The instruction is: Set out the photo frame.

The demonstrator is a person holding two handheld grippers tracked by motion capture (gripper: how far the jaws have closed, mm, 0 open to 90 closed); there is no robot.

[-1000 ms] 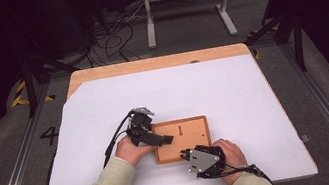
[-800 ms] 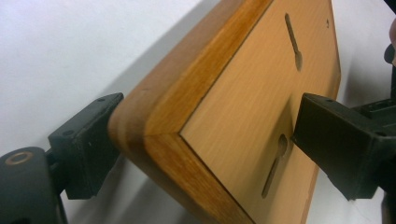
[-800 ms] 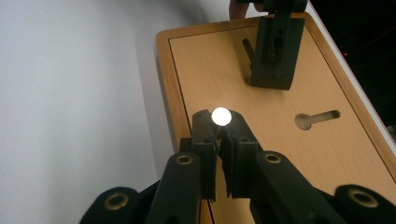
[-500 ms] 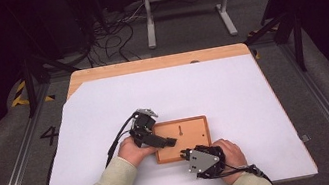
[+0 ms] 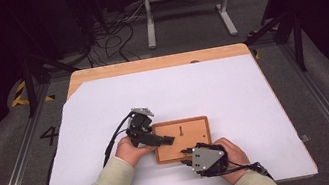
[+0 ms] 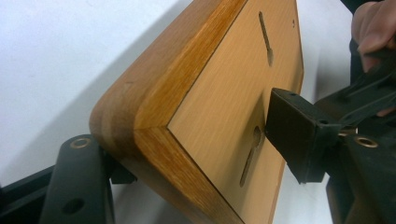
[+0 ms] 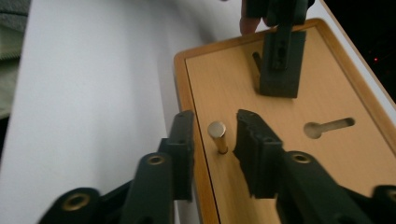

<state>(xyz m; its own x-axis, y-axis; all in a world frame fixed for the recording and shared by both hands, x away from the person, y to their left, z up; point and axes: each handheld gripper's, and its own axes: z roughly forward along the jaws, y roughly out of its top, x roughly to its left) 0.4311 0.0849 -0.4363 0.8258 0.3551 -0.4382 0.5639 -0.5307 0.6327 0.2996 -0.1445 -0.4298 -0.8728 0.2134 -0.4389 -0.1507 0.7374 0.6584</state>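
The wooden board point(image 5: 190, 133) lies flat on the white table cover, keyhole slots point(image 7: 329, 127) cut in its face; a brass pin point(image 7: 217, 135) stands upright near its edge.

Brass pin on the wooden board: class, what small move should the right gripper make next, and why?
Probably back the right gripper straight off the brass pin: its jaws have just been opening, neither pad touches the pin, and it stands upright in the wooden board.

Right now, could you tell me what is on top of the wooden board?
On the wooden board a small brass pin stands upright between the right claw's open jaws. Two keyhole slots are cut in it. One left claw jaw partly covers the second slot.
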